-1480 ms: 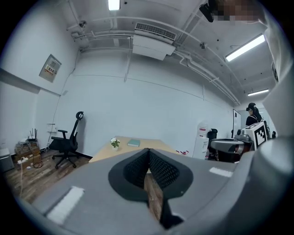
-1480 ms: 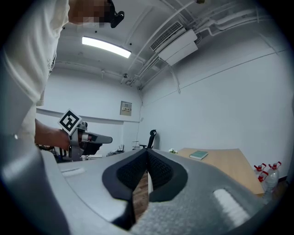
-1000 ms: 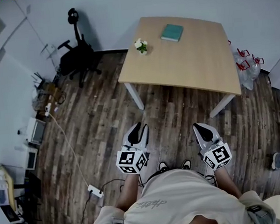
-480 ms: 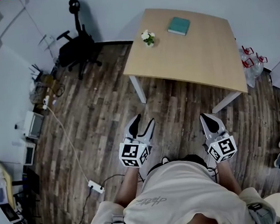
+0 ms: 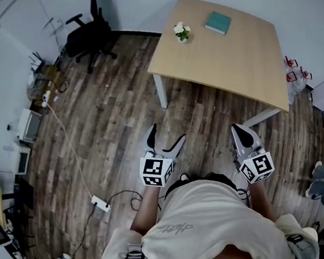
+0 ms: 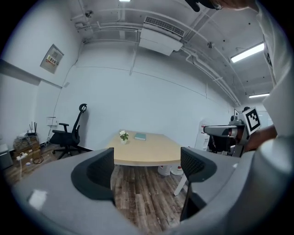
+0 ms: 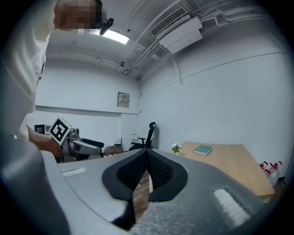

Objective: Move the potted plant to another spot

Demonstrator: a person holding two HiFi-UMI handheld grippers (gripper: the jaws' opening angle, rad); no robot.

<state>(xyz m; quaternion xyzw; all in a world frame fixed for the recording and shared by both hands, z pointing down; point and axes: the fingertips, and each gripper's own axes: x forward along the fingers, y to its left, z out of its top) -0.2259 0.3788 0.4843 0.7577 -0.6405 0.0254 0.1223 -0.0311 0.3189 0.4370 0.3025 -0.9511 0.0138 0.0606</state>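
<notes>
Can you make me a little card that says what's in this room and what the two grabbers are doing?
plant: potted plant stands on the table, near one corner
book: teal book on the same table, apart from the plant
left gripper: open, jaws have just been opening, nothing between them
right gripper: shut, empty
where they are: both over the wooden floor, short of the table
also there: black office chair by the wall
</notes>
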